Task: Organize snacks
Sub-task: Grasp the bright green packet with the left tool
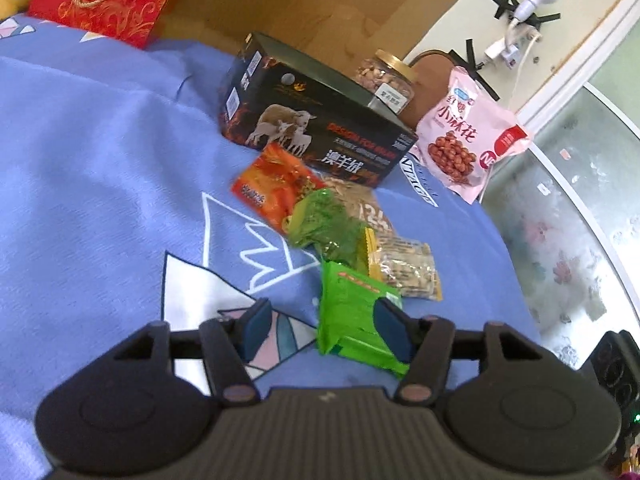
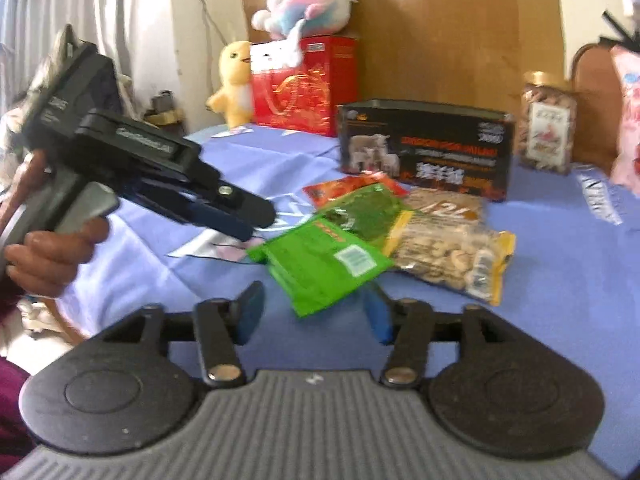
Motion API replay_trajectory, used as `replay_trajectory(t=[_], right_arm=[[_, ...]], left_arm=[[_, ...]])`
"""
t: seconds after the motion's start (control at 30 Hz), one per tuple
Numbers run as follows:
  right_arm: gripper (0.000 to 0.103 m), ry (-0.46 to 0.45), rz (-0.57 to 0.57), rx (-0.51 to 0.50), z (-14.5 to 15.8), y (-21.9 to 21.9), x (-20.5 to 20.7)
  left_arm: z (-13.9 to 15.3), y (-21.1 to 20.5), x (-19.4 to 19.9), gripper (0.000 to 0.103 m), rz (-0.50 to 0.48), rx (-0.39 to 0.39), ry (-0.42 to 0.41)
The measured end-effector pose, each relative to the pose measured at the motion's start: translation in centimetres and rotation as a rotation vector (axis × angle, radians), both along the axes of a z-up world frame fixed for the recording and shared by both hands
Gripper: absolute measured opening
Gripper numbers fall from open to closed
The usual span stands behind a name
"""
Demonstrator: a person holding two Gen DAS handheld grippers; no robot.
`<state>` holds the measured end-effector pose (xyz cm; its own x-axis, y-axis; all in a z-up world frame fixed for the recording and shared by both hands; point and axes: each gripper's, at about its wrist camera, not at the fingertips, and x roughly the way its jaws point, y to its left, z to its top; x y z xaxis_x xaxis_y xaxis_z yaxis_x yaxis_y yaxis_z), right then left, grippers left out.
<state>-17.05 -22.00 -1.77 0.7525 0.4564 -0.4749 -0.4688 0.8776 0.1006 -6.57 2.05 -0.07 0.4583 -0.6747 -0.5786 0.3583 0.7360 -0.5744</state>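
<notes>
We found the left gripper (image 1: pixel 322 326) low in the frame, jaws wide, its right pad over the bright green foil snack packet (image 1: pixel 356 320) lying on the blue patterned bedsheet (image 1: pixel 100 160). The right gripper (image 2: pixel 314 310) also stood wide, holding nothing. The black printed carton (image 1: pixel 312 124) sat above centre.

bright daylight, fisheye-bent edges, right wrist view motion-blurred.

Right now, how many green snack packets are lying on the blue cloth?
2. The bright green packet lies nearest the left gripper. The dark green packet lies behind it, overlapping the orange packet. Others may be hidden underneath.
</notes>
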Motion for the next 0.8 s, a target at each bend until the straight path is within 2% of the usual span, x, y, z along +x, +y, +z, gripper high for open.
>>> replay_trajectory(t=[0.17,0.23,0.27,0.3,0.4,0.6,0.7,0.8], right_arm=[[0.062,0.024,-0.025,-0.014,-0.7,0.1,0.9],[0.059,0.036,-0.027,-0.014,-0.9,0.2,0.9],[0.052,0.047,-0.029,-0.009,-1.1,0.4,1.0],[0.037,0.054,-0.043,-0.015,-1.2,0.6,0.8],[0.035,0.043,-0.036,-0.001,-0.6,0.2,0.2],[0.033,0.001,0.047,0.01,0.3,1.1,-1.3],[0.033,0.036,0.08,-0.008,-0.7,2.1,-1.1],[0.034,0.028,0.081,-0.054,-1.2,2.7,-1.2]], left_arm=[[-0.4,-2.1,0.5,0.058,-0.046,0.003,0.005],[-0.6,-3.3,0.5,0.05,-0.076,0.012,-0.003],[-0.6,-3.7,0.3,0.039,-0.09,0.023,-0.004],[-0.6,-4.2,0.0,0.039,-0.116,0.027,0.003],[0.2,-4.4,-1.2,0.039,-0.111,0.024,-0.022],[2.0,-2.9,-3.4,0.039,-0.115,-0.007,-0.059],[1.6,-2.9,-4.3,0.039,-0.094,0.048,-0.073],[0.4,-2.6,-4.2,0.041,-0.068,0.09,-0.038]])
